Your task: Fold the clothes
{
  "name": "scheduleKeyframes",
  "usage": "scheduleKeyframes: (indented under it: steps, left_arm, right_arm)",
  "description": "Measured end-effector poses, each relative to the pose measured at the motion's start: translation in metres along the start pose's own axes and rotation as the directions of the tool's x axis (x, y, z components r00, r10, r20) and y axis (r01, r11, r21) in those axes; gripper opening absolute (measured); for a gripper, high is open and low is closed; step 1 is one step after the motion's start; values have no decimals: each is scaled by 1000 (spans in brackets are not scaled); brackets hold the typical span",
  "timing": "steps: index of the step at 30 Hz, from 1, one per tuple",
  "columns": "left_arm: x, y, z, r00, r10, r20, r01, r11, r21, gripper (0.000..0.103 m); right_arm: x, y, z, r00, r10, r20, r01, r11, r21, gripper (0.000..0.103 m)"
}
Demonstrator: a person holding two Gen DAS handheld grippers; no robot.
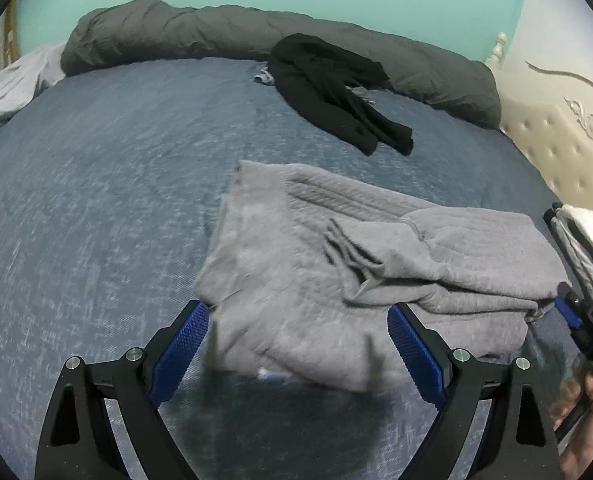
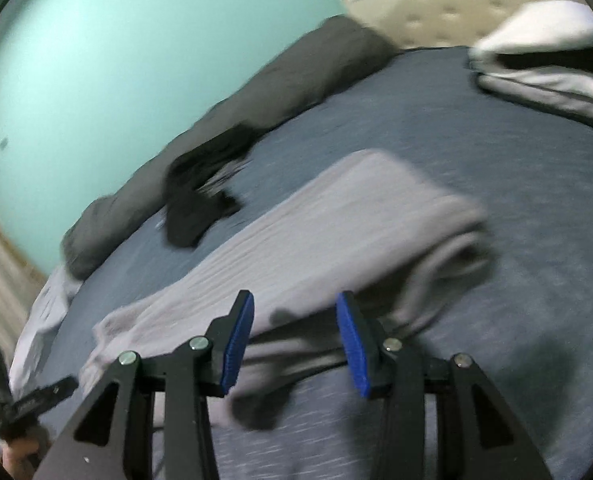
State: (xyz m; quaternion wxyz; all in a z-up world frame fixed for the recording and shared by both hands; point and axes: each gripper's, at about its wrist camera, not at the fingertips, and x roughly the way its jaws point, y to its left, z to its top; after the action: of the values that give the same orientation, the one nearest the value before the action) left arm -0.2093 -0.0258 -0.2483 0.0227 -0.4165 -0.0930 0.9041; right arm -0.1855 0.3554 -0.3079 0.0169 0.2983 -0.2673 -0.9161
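With both the left tongs (image 1: pixel 298 344) and right tongs (image 2: pixel 294 340) being held spread and empty at frame bottom, the layered grey garment (image 1: pixel 376 264) is being risked: pinching only its top layer would drag it apart.

Motion blur smears the near edge of the grey garment (image 1: pixel 288 368) between the left tongs (image 1: pixel 298 344). The right wrist view is blurred throughout: the black garment (image 2: pixel 200 196) shows no outline. White-and-grey clothing (image 2: pixel 552 64) is cut off by the frame's right edge. The right tongs (image 1: pixel 576 312) and the hand (image 1: pixel 584 432) holding them are clipped at the left view's rim.
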Motion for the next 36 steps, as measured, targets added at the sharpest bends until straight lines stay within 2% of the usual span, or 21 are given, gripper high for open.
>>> scheduleKeyframes:
  steps: [6, 8, 11, 17, 22, 24, 26, 30, 36]
  left_arm:
    - [16, -19, 11, 1000, 27, 0, -27, 999, 36, 94]
    - [23, -24, 14, 999, 37, -5, -37, 998, 45, 94]
    - [33, -31, 16, 998, 62, -14, -61, 996, 65, 94]
    - [50, -37, 11, 993, 107, -48, -102, 990, 100, 94]
    - [60, -39, 7, 988, 138, -68, -128, 984, 126, 94]
    - [63, -39, 5, 987, 142, -76, -132, 983, 128, 94]
    - [66, -39, 3, 986, 147, -84, -136, 982, 130, 94]
    - [73, -40, -3, 983, 156, -100, -142, 981, 133, 94]
    - [76, -39, -6, 982, 156, -107, -141, 981, 135, 94]
  right_arm:
    - [-12, -54, 9, 991, -136, -1, 135, 985, 110, 44]
    - [-13, -69, 10, 997, -73, -9, 73, 984, 164, 44]
    - [-6, -73, 12, 1000, -22, -20, 25, 988, 153, 44]
    - [13, -83, 24, 995, 100, -11, -95, 971, 220, 42]
    - [20, -113, 15, 981, 193, -1, -177, 903, 392, 19]
    - [17, -123, 13, 978, 207, 21, -196, 879, 435, 10]
    - [12, -124, 16, 976, 213, 48, -213, 877, 430, 8]
    - [12, -125, 12, 977, 211, 42, -207, 868, 451, 7]
    - [-12, -126, 17, 981, 179, 73, -192, 859, 474, 11]
